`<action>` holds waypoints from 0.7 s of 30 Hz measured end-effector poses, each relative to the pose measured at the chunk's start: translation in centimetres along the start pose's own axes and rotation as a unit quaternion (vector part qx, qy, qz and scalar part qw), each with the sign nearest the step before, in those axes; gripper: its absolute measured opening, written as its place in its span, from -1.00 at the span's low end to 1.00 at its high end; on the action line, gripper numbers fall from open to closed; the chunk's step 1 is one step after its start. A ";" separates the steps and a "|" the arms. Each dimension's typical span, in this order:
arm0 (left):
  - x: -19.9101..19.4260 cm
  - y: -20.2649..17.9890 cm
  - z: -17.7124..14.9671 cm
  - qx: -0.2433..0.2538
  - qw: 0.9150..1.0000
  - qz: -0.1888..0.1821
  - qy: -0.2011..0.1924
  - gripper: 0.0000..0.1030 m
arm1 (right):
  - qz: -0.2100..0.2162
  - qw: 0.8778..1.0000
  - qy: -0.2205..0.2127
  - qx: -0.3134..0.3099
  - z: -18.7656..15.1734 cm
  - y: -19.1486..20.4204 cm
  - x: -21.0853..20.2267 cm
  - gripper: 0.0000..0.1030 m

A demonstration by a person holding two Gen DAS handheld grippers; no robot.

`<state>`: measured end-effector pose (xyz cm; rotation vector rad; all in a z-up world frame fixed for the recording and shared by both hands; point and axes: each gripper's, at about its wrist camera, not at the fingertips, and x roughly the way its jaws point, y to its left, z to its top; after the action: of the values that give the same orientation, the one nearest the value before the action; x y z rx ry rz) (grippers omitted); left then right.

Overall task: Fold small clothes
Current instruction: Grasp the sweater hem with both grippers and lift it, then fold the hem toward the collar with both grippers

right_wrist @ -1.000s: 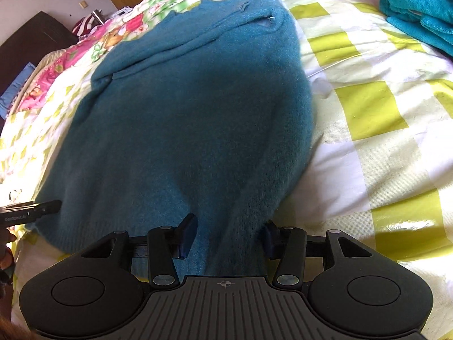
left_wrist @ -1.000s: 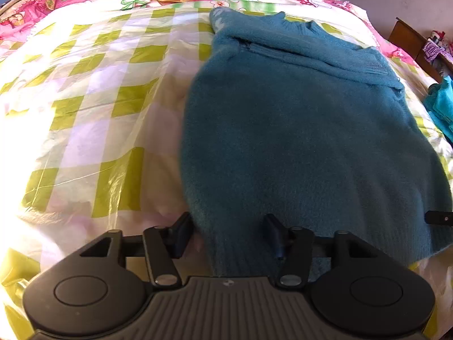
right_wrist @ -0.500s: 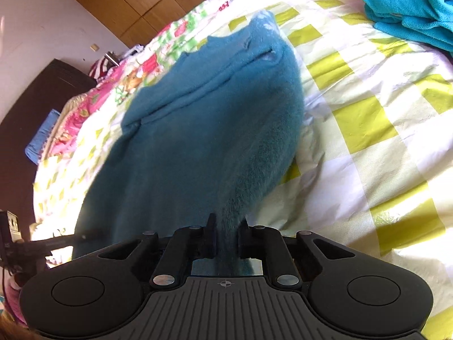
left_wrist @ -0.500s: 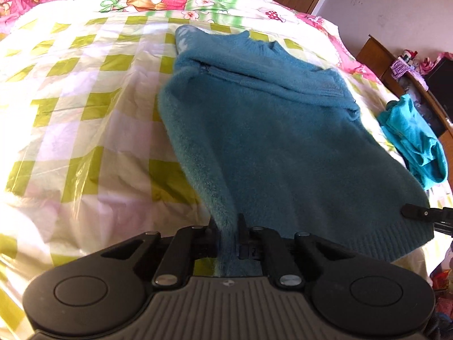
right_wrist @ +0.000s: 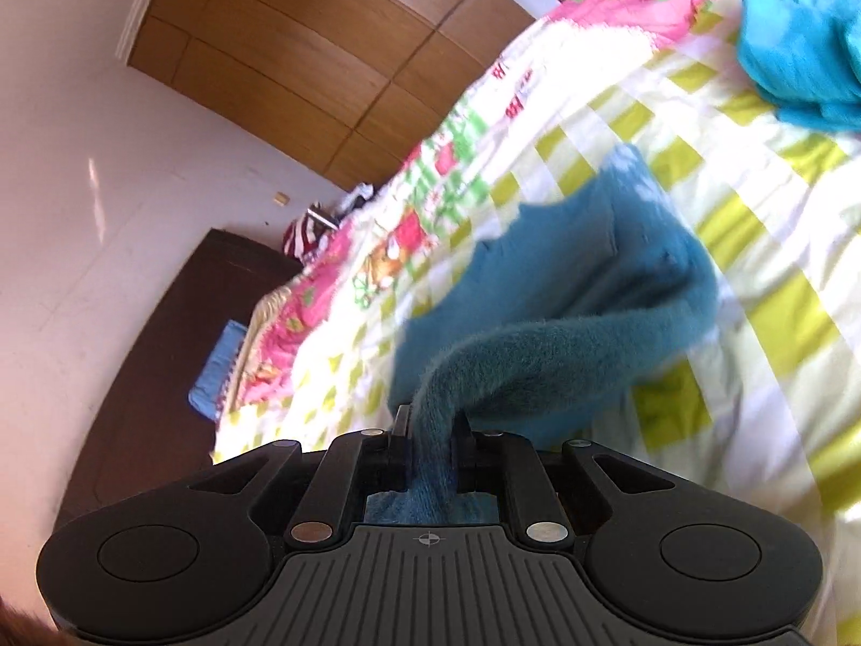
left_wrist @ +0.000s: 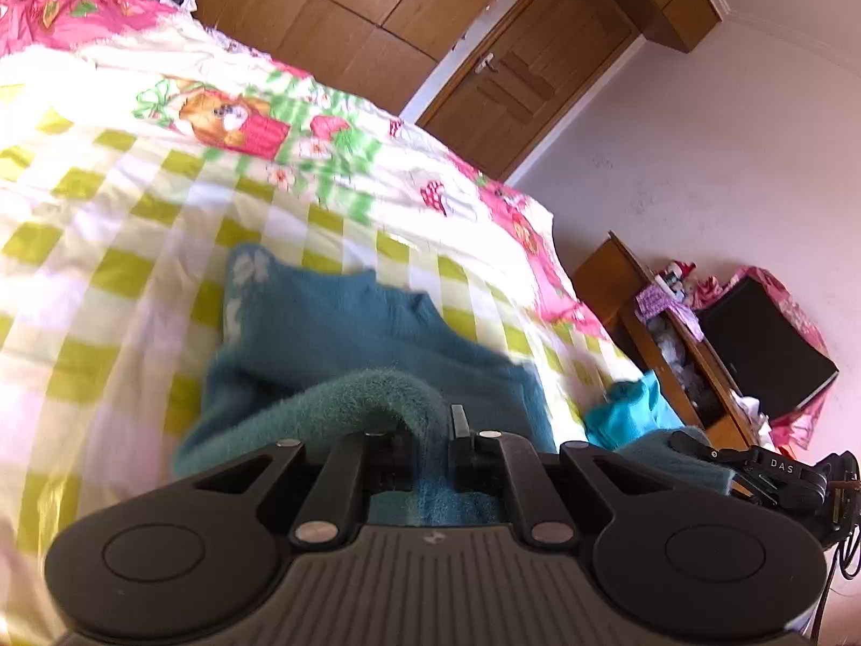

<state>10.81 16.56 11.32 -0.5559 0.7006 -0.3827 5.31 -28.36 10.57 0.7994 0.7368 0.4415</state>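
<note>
Teal fleece, thick and fuzzy: the sweater point(left_wrist: 333, 334) lies on the bed point(left_wrist: 107, 226), over the green-and-white check cover, its far half with the collar resting on the cover and its near hem lifted off it. The left claw point(left_wrist: 430, 444) is clamped on one corner of that hem, the right claw point(right_wrist: 430, 430) on the other, each with a bunched ridge of knit squeezed between its jaws. The knit looks soft, limp and fairly light; it sags in a rounded roll between the grip and the bed, so it will drape and not hold a crease unless laid down and pressed flat. The pile should give good friction, so slipping seems unlikely, though a pinch at one point will stretch the fabric. The hem corners look like the right hold for carrying the lower edge up toward the collar. A brighter turquoise garment point(right_wrist: 796, 37) lies apart, toward the bed's edge. The only legible writing is "DAS" on the black tool seen at the right of the left wrist view; no garment label can be read.
</note>
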 end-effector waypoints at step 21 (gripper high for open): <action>17.0 9.1 9.0 -0.080 0.992 0.095 0.005 -0.31 | -0.176 0.970 -0.159 -0.058 13.4 -5.1 16.7 -0.25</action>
<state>30.37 18.30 3.15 -0.6329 0.7915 -0.1534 26.80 -27.89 5.91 0.5950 0.5323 0.0317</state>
